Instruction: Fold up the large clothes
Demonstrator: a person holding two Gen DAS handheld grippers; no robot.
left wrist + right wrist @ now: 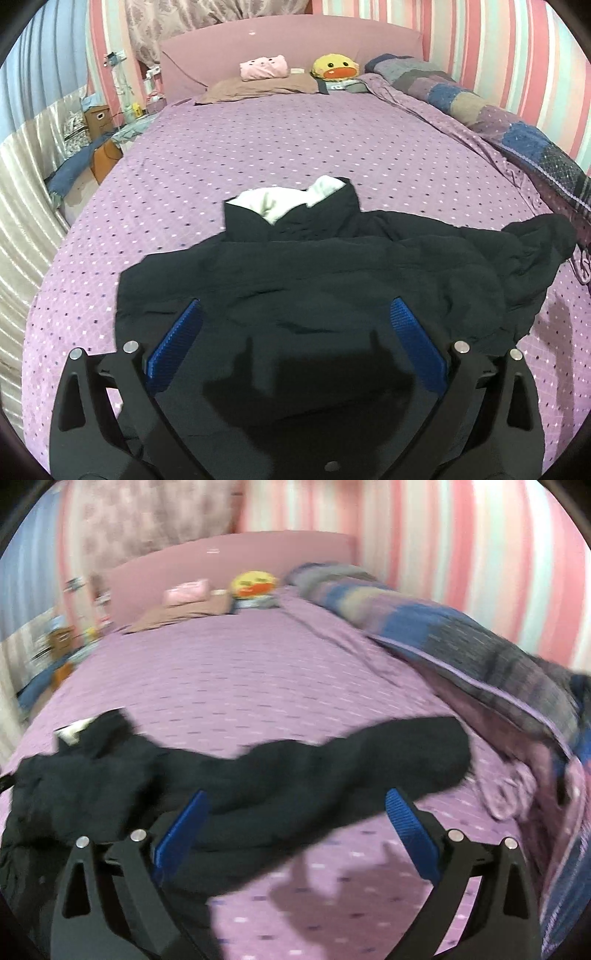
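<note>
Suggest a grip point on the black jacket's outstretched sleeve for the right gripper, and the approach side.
Probably the cuff end of the sleeve. It lies flat, stretched toward the rolled quilt, with bare bedspread around its tip. Bring the right gripper, whose fingers are open, in low from the near side and pinch the edge, then carry it back over the jacket body. Right view is blurred.

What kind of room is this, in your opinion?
Most likely a bedroom: a wide bed with a headboard, a pillow and plush toys, and a black jacket spread on it.
</note>
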